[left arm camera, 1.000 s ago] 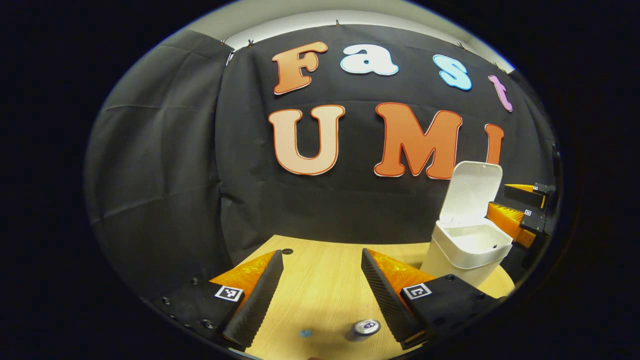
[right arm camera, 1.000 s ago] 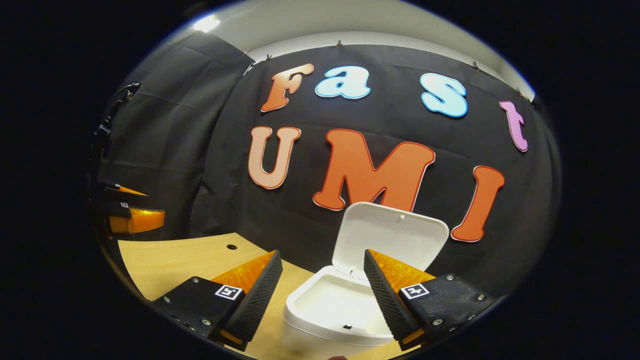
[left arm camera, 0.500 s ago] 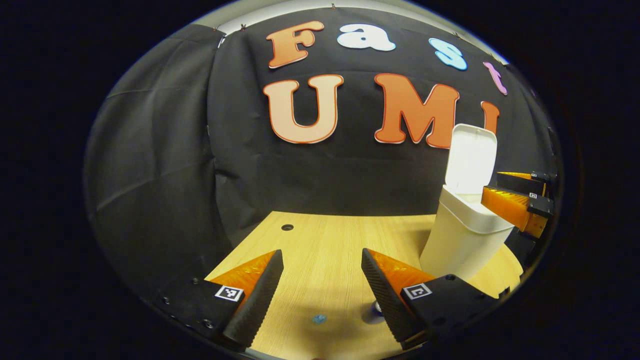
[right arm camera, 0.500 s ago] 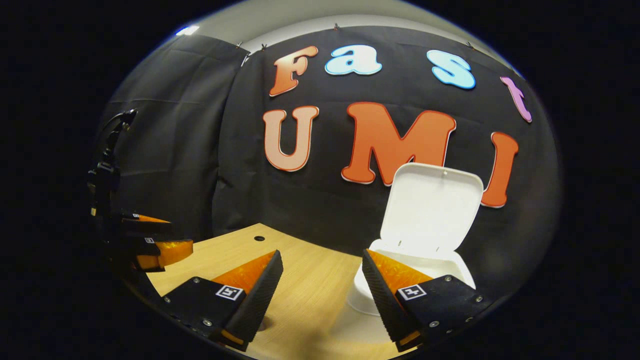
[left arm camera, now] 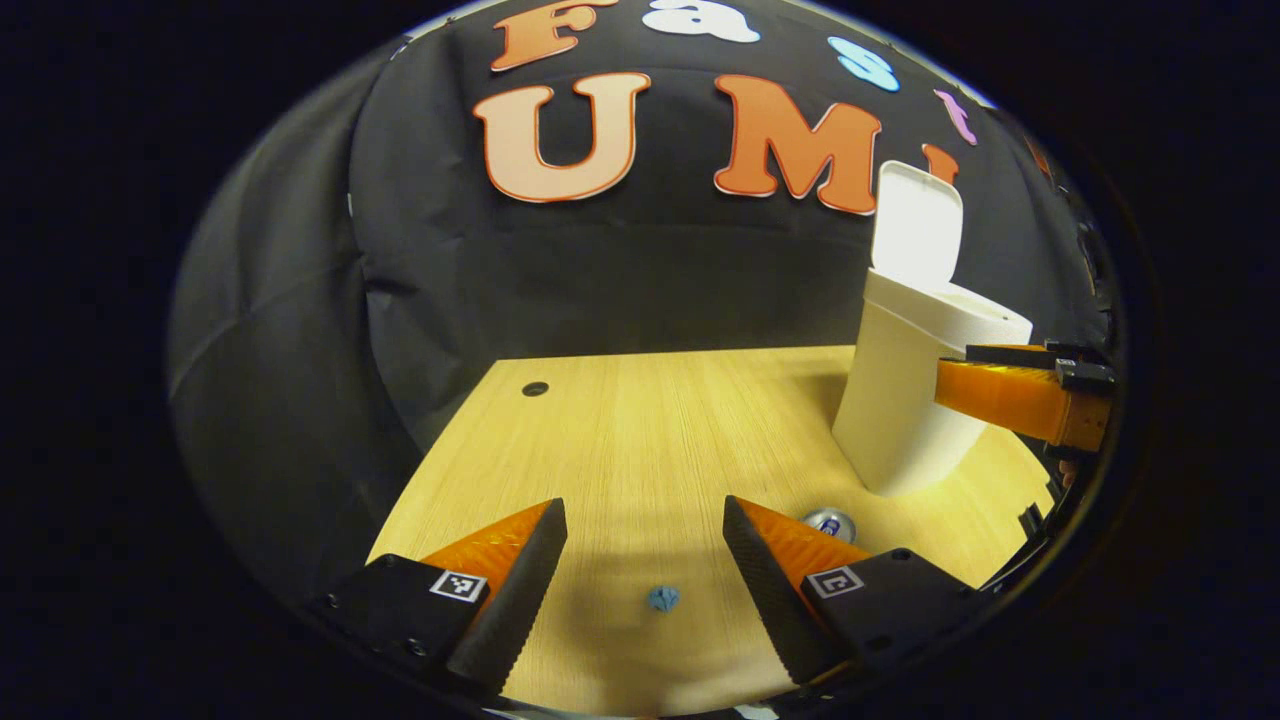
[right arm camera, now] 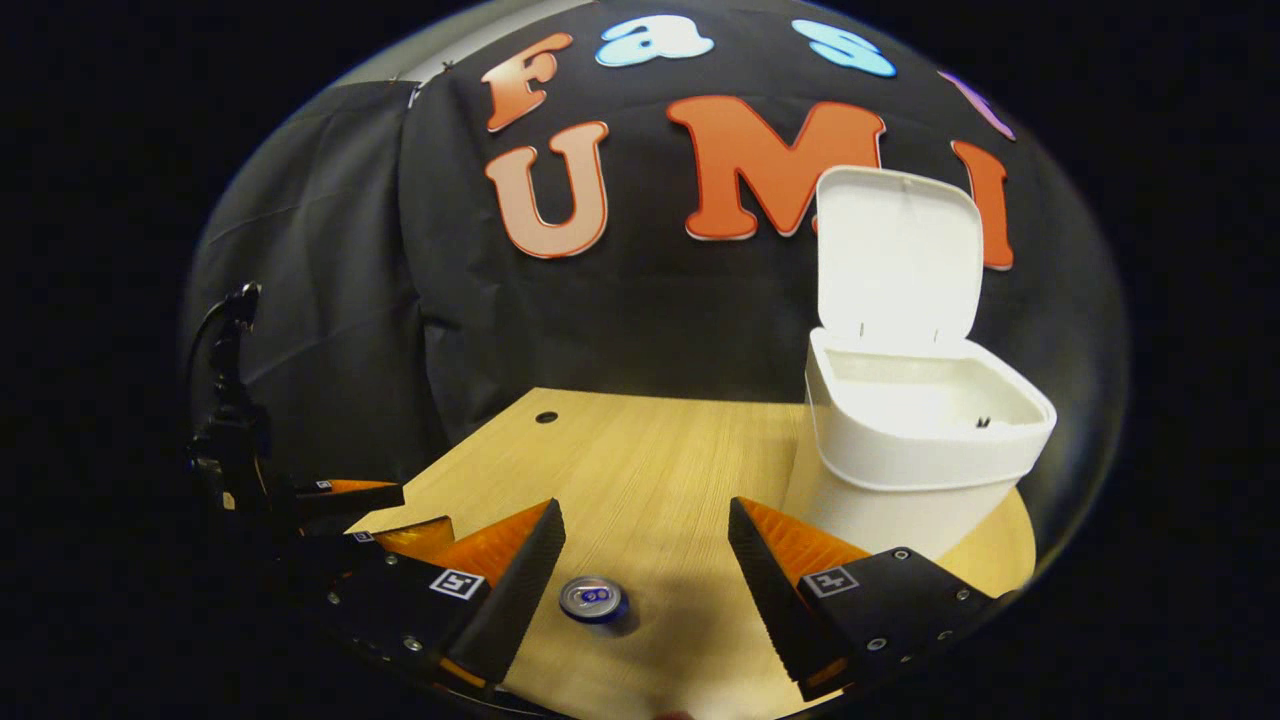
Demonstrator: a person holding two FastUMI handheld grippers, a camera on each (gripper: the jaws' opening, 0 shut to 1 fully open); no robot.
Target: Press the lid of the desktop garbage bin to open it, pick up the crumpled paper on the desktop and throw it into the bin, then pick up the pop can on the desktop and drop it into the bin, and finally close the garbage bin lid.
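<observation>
On the desktop (right arm camera: pixel 640 450), bin (right arm camera: pixel 900 470) lid (right arm camera: pixel 895 250) up, pop can (right arm camera: pixel 592 599) upright nearby

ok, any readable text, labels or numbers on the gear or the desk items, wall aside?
On the pop can: blue print on its top, too small to read.
On the marker tags of the right claw and left claw: black-and-white square patterns, no words.
On the garbage bin: plain white, nothing printed shows.

the wooden table (right arm camera: pixel 660 450) is being occupied by the bin (right arm camera: pixel 905 470), with the pop can (right arm camera: pixel 592 598) and a blue scrap (left arm camera: pixel 662 598) near it.
</observation>
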